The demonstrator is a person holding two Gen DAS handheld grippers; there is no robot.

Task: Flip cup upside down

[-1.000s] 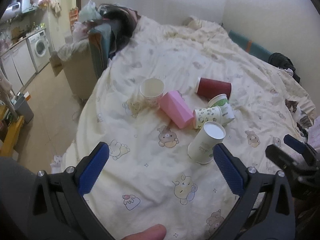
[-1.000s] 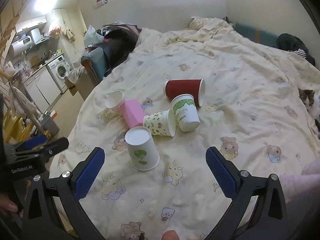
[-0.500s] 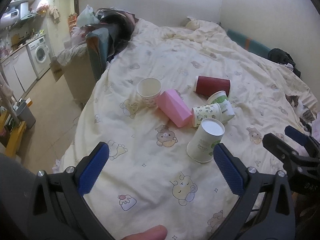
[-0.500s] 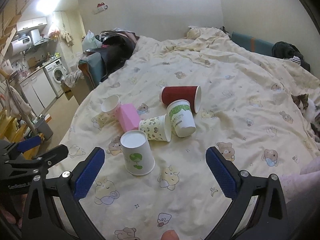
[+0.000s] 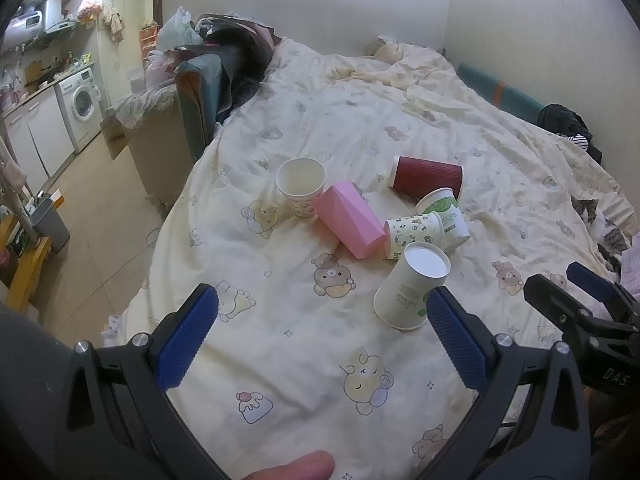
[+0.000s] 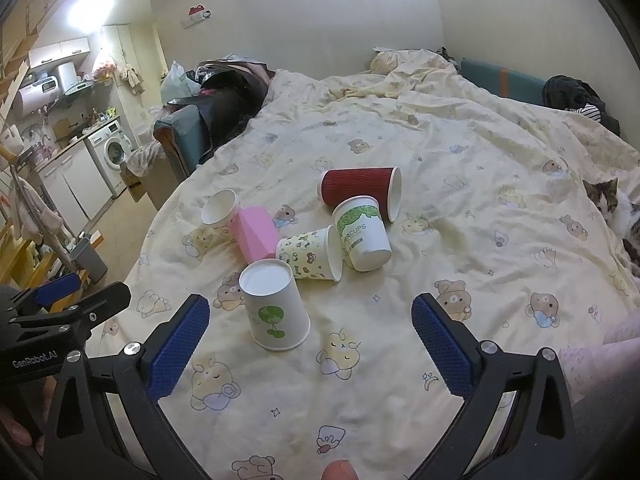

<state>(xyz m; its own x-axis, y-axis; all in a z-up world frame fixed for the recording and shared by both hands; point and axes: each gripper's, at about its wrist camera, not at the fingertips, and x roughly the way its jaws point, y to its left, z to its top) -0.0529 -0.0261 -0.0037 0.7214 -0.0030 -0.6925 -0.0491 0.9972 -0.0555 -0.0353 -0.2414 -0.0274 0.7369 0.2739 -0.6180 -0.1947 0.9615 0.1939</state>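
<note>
**Six cups on a bear-print quilt, both grippers spread wide and holding nothing**

A small flat: pale walls, a kitchen corner with a washing machine (image 5: 83, 105) at the far left, and a bed that fills most of both views. Its cream quilt (image 6: 460, 184), printed with cartoon bears, carries everything. A teal armchair (image 5: 200, 92) heaped with dark clothes stands against the bed's left edge. A cat (image 6: 608, 204) lies at the right margin of the quilt, well apart from the cups.

The left gripper (image 5: 320, 340) hangs over the near part of the quilt with its blue-padded fingers (image 5: 186, 340) far apart and nothing between them. The right gripper (image 6: 310, 344) is likewise spread wide and holds nothing; each tool shows at the edge of the other's view.

The cups sit in a loose cluster mid-bed. A dark red ribbed cup (image 6: 358, 192) lies on its side at the back, mouth to the right. A pink faceted cup (image 5: 350, 220) lies on its side beside a white cup (image 5: 301, 186) that stands upright, mouth up, at the left of the group. A white cup with a green band and lettering (image 6: 362, 238) lies tipped against the red one, and a bear-print cup (image 6: 310, 254) lies on its side touching it. Nearest the grippers, a white cup with a green tree mark (image 6: 274, 310) already stands upside down, base uppermost, slightly tilted on the soft quilt, just beside the bear-print cup.
</note>
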